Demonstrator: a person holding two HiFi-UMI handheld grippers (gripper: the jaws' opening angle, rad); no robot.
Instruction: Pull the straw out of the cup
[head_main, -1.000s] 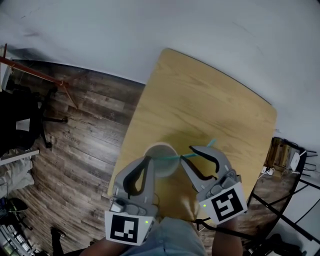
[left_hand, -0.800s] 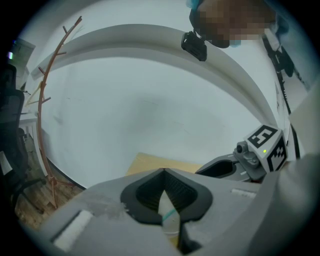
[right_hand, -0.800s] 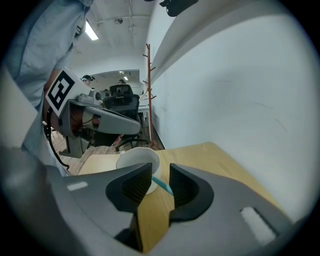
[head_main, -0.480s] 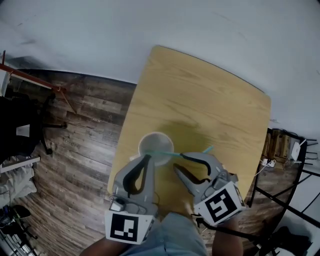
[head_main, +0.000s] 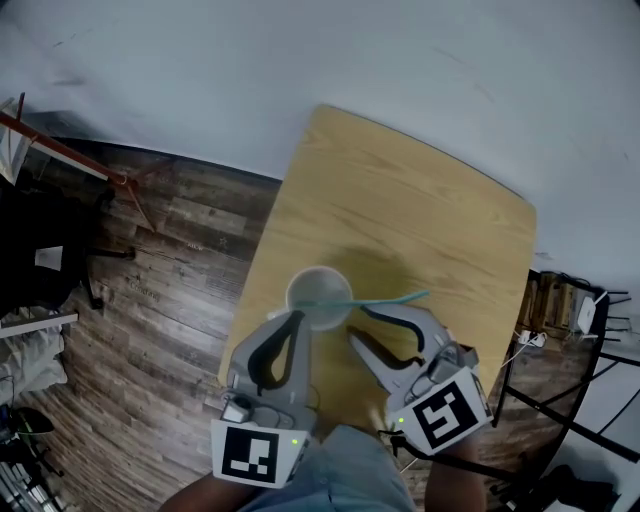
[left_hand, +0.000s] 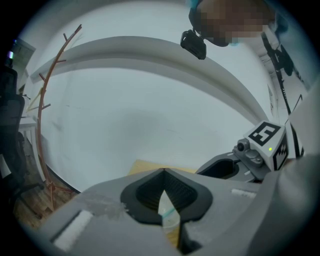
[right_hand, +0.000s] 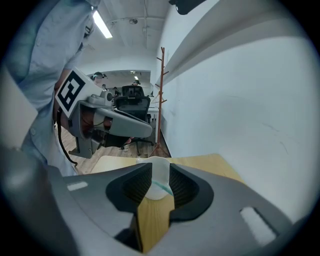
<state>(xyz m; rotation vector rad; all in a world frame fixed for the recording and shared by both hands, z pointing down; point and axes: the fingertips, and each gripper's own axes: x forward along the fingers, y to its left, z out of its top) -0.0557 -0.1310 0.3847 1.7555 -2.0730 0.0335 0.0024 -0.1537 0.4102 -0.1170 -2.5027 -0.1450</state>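
cup: pale, round, open-topped; standing upright on the wooden table, near its near-left edge.
cup, gripper views: seen small through the jaw gap in both.
straw: thin, teal, one piece.
straw, state: one end inside the cup, the shaft crossing its right rim.
straw, pose: strongly tilted, almost level in the head view; the free end points right, well past the rim.

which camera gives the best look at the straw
The head view: the teal straw shows along nearly its whole length, leaning out of the cup. The left and right gripper views each show only a short teal bit of it past the jaws.
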